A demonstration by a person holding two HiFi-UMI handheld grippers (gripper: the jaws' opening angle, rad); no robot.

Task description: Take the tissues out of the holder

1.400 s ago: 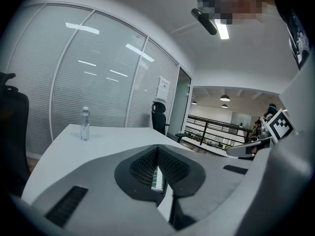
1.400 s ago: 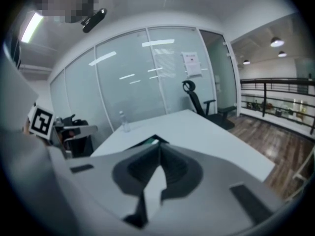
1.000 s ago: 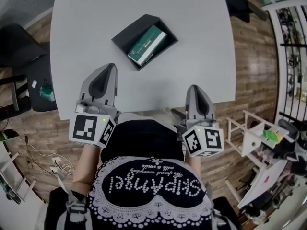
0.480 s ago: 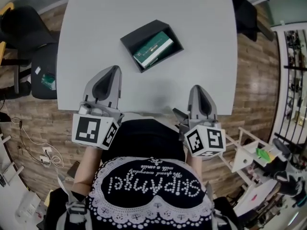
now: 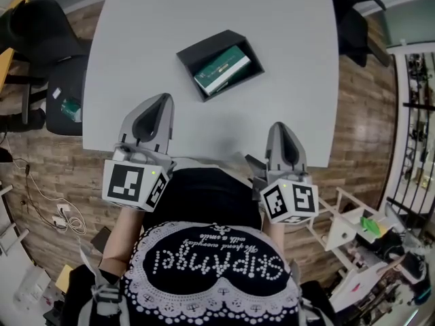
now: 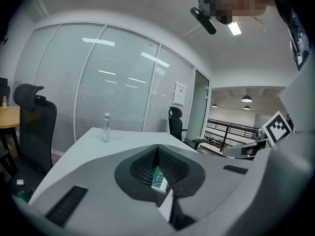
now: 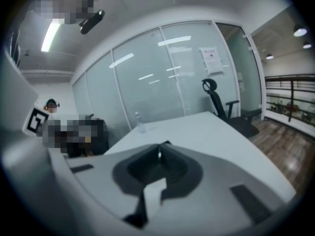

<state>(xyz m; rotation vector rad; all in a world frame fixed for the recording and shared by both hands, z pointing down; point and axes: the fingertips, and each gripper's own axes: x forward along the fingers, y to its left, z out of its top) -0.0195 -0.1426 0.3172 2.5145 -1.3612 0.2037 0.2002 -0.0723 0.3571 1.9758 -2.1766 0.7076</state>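
Right now I have the left hand-held gripper [image 5: 156,104] poised over the near edge of the surface [image 5: 204,5], its jaws pressed together with nothing between them. Ahead of it and slightly to the right, well apart from both tools, the black holder [image 5: 197,51] lies askew on the surface with the green pack of tissues [image 5: 223,68] lying inside it. The right hand-held gripper [image 5: 281,129] sits at the near edge too, jaws likewise closed and empty. I judge the reach has not begun. The next move calls for spreading one pair of jaws, going forward over the holder and pinching the pack, perhaps with the other tool steadying the holder's wall.
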